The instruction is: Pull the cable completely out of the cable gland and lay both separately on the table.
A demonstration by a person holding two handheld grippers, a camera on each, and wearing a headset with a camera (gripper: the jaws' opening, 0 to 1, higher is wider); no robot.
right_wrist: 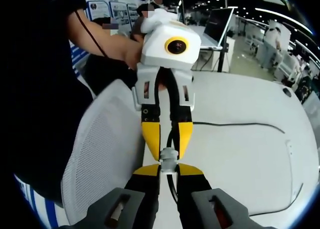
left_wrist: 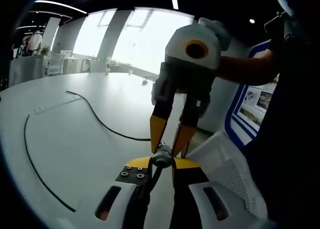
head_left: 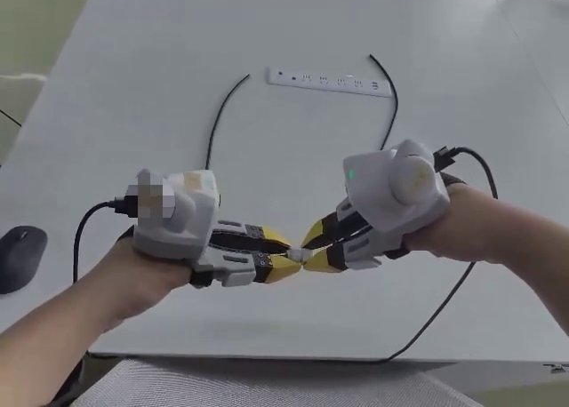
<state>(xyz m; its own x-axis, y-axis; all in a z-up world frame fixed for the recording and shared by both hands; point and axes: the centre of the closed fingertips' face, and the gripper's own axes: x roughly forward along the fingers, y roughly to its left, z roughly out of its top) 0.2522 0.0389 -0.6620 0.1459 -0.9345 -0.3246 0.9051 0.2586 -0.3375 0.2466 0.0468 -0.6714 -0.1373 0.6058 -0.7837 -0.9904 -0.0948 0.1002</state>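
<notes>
Just above the table (head_left: 267,140) edge, the gland (head_left: 299,256) sits where the two grippers meet nose to nose. Left gripper (left_wrist: 161,164) and right gripper (right_wrist: 167,170) are both clamped tight on it, with the cable (right_wrist: 173,186) running between their jaws.

Small, pale grey cable gland (head_left: 298,256) held in mid-air above the table's (head_left: 267,323) near edge. Thin black cable (right_wrist: 172,185) runs through it — not pulled out.

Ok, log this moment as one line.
state: cable in cable gland | left gripper: jaws shut on cable gland | right gripper: jaws shut on cable gland | where: above table edge
</notes>
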